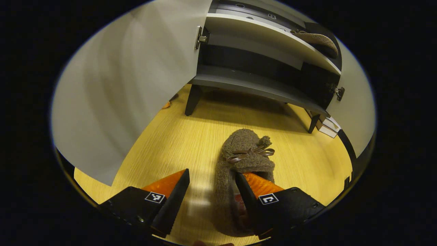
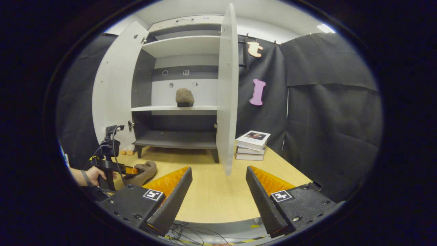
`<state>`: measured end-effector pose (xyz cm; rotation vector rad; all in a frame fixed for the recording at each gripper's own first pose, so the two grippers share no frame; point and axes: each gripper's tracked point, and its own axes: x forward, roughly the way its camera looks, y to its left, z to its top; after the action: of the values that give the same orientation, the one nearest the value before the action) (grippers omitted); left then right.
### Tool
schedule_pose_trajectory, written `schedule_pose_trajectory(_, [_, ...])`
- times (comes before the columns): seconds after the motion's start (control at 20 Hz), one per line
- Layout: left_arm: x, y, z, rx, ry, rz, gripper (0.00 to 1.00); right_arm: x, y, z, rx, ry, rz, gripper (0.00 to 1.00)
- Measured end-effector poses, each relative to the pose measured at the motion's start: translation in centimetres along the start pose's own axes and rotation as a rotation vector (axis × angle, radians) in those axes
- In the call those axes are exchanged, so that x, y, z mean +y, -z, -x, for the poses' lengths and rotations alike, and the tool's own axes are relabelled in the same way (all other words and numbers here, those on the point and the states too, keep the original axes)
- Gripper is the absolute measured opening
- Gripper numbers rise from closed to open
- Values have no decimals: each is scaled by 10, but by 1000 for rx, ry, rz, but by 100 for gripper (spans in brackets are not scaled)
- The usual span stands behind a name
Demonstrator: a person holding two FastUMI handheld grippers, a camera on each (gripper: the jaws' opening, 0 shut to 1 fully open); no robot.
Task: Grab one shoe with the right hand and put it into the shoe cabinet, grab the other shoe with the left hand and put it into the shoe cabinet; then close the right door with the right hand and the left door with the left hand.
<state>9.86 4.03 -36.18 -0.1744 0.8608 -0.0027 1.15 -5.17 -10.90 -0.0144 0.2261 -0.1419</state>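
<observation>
Left tongs (image 1: 211, 186) apart, straddling the shoe's (image 1: 244, 160) side wall on the counter (image 1: 177, 143) to grab it; right tongs (image 2: 218, 184) apart, empty, waiting back.

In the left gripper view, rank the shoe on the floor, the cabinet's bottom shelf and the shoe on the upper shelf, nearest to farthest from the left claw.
1. Shoe on the floor: at the left claw, one finger inside its opening.
2. Bottom shelf: ahead, beyond bare floor.
3. Shoe on the upper shelf: higher, upper right.

Recording booth; black cloth wall (image 2: 327, 102); shoe cabinet (image 2: 177, 89)
</observation>
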Motion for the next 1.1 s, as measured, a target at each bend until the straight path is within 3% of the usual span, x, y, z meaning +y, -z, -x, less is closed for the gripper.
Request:
schedule_pose_trajectory(0.2, [-1, 3, -7, -13, -8, 19, 80, -3, 4, -4, 20, -5, 9, 100])
schedule_pose_trajectory(0.25, [-4, 5, -9, -10, 9, 28, 55, -3, 3, -5, 20, -6, 11, 100])
schedule_pose_trajectory(0.3, [-6, 7, -9, -7, 26, 40, 58, -4, 3, -6, 21, -6, 15, 100])
schedule_pose_trajectory(0.35, [-9, 7, -11, -10, 39, 53, 35, -4, 3, -7, 21, -6, 20, 100])
schedule_pose_trajectory(0.4, [-11, 4, -10, -23, 54, 46, 28, -2, 3, -7, 20, -9, 23, 100])
schedule_pose_trajectory(0.45, [-7, 0, -14, -53, 31, 17, 28, -1, 2, -7, 21, -15, 26, 100])
schedule_pose_trajectory(0.5, [-5, -1, -15, -49, 7, 12, 11, -1, 4, -7, 22, -21, 28, 100])
schedule_pose_trajectory(0.55, [-5, -1, -18, -59, -6, 16, 4, 0, 5, -7, 22, -28, 30, 100])
schedule_pose_trajectory(0.85, [-25, -16, 34, -126, -35, 57, 1, 7, 2, -8, 15, -58, 47, 100])
schedule_pose_trajectory(1.1, [-89, -103, 113, -328, 50, 62, 1, 20, 3, -10, 12, -99, 45, 100])
